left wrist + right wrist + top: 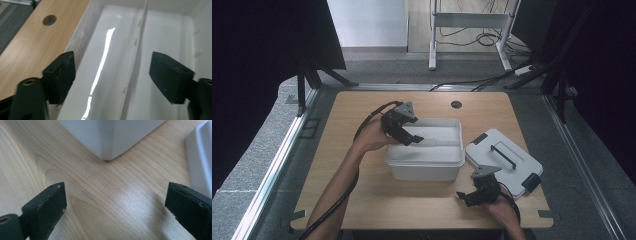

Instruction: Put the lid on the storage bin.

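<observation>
A white plastic bin (426, 165) stands in the middle of the wooden table, with a thin white divider (136, 47) running along its inside. My left gripper (411, 138) hovers over the bin's left end, jaws wide apart and nothing between them (112, 75). The bin's white lid (502, 156) with a dark handle lies flat on the table to the right. My right gripper (462, 196) rests low near the table's front edge, open over bare wood (115, 205), facing the bin's near corner (107, 142). The lid's edge (200, 155) shows at the right.
The table (362, 200) has a round cable hole (456, 104) at its far edge, also seen from the left gripper (49, 20). Black curtains and stands flank the table. A metal frame and cables lie on the floor beyond.
</observation>
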Available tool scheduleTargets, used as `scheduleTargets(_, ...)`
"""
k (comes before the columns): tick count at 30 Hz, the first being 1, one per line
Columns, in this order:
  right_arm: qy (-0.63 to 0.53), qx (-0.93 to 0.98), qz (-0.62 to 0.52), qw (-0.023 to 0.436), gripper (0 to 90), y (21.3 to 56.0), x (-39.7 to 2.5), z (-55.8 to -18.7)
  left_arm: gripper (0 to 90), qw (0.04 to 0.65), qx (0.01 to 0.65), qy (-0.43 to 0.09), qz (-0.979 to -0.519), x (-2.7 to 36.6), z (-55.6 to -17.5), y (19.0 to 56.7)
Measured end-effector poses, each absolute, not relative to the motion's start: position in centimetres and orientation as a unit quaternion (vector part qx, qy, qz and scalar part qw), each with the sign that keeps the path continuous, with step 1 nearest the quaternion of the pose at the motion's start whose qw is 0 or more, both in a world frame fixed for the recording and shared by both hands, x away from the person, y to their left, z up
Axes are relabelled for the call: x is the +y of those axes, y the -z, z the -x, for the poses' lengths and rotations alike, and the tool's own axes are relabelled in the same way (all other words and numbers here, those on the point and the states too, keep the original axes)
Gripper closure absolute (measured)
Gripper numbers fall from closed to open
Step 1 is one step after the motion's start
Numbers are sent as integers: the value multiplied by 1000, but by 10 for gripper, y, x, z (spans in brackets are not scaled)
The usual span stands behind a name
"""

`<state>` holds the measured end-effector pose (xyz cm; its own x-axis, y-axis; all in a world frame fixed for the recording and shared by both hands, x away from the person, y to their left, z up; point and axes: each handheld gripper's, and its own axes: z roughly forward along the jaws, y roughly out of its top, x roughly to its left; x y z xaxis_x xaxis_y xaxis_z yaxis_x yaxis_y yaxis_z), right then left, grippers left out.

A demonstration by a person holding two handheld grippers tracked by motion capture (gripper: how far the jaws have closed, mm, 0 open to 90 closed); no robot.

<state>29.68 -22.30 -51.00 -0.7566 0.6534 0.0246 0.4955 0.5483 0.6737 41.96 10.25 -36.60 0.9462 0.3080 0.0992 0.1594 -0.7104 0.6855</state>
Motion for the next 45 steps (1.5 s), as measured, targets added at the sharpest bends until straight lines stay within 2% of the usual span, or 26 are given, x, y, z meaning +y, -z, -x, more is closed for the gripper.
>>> scheduleTargets(3,-346,873,-325,110,60,503,-227,-298,141,358,146,-125,-914,117,-415,365)
scheduleTargets(6,-351,874,-319,103,76,496,-229,-300,140,367,167,-146,-903,136,-408,362)
scheduleTargets(17,-360,871,-319,101,115,463,-241,-315,75,378,243,-164,-878,200,-383,368)
scheduleTargets(25,-342,873,-329,112,127,439,-252,-332,31,365,291,-168,-868,230,-359,400)
scheduleTargets(37,-316,862,-367,150,136,418,-285,-371,0,340,334,-165,-863,234,-316,463)
scheduleTargets(40,-302,858,-385,155,190,423,-293,-379,0,350,346,-153,-857,235,-306,478)
scheduleTargets(45,-279,858,-403,153,347,435,-306,-385,0,350,360,-144,-853,238,-293,500)
